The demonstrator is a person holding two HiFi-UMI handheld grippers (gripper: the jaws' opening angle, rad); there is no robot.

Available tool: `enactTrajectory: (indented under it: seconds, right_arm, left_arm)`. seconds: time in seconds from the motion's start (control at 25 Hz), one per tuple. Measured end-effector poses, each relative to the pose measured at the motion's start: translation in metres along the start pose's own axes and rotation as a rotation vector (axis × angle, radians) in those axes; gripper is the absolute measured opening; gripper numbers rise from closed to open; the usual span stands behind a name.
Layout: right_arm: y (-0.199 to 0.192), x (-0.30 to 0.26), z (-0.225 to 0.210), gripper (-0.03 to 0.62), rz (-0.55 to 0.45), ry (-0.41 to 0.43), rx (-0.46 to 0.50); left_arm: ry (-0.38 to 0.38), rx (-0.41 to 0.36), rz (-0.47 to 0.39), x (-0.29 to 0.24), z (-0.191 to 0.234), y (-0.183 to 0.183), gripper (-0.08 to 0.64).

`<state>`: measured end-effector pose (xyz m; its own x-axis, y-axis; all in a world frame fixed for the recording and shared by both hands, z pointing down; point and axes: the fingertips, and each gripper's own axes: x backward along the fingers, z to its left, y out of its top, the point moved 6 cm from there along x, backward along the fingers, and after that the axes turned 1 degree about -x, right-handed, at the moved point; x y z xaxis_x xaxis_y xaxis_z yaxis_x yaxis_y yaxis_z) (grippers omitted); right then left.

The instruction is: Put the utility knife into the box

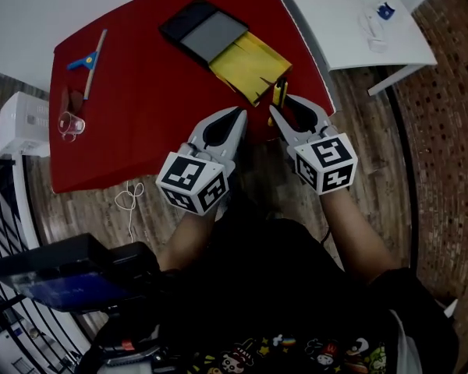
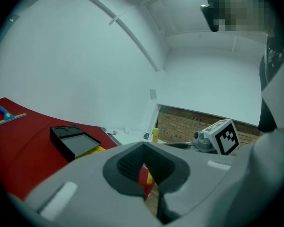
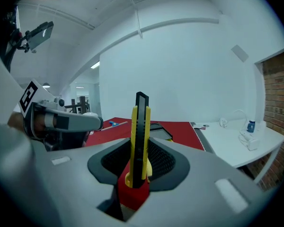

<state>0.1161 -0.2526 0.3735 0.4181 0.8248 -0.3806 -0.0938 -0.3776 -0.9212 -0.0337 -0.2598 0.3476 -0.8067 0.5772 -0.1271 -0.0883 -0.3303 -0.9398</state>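
My right gripper [image 1: 278, 109] is shut on a yellow and black utility knife [image 1: 279, 92], held just past the red table's [image 1: 140, 100] near edge. In the right gripper view the knife [image 3: 140, 136] stands upright between the jaws of the right gripper [image 3: 135, 181]. An open black box [image 1: 207, 31] with a grey inside lies on the table beyond, with a yellow sheet [image 1: 251, 65] beside it. My left gripper [image 1: 239, 115] hovers at the table edge, shut with nothing in it. The left gripper view shows the box [image 2: 72, 142] ahead to the left and the knife [image 2: 155, 134] to the right.
A wooden stick with a blue piece [image 1: 92, 61] and a clear cup [image 1: 72, 123] lie at the table's left. A white table [image 1: 359, 22] stands to the right. A white unit [image 1: 19, 123] and a cord [image 1: 129, 201] sit on the wooden floor.
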Motion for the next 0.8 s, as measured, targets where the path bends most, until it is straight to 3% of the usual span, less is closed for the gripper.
enactTrajectory:
  seconds: [0.16,0.44,0.8]
  right_arm:
    - [-0.001,-0.017,0.002,0.141,-0.004,-0.018,0.026]
    - [0.003,-0.076,-0.019,0.141,0.07,-0.009,0.026]
    - [-0.019,-0.149,-0.054,0.141,0.184,0.057,0.036]
  left_arm:
    - [-0.002,-0.022,-0.001,0.0,0.015,-0.002,0.003]
    - [0.02,0.023,0.036,-0.033,0.065,-0.002,0.003]
    - [0.125,0.048,0.081,-0.075,0.106,-0.018,0.003]
